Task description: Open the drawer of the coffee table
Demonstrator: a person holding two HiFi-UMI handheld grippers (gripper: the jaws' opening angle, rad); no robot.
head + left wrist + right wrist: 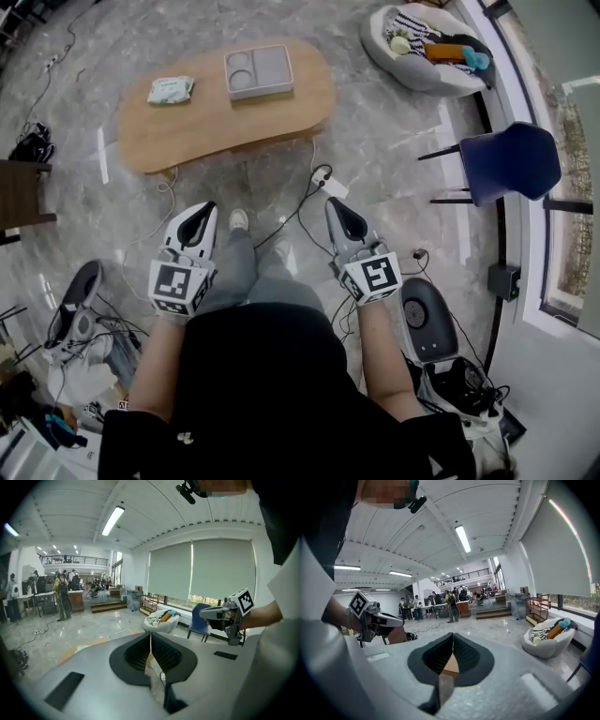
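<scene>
The coffee table [225,103] stands well ahead of the left gripper [206,211] and right gripper [335,204], both with jaws pressed together, empty. Only the head view shows the tray [258,71] on it.

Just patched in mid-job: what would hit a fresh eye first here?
The oval wooden coffee table lies ahead, with a grey tray and a wipes pack on top; no drawer shows from above. Closer in, the left gripper and right gripper are both shut and empty, pointing toward it. A blue chair stands at the right.
</scene>
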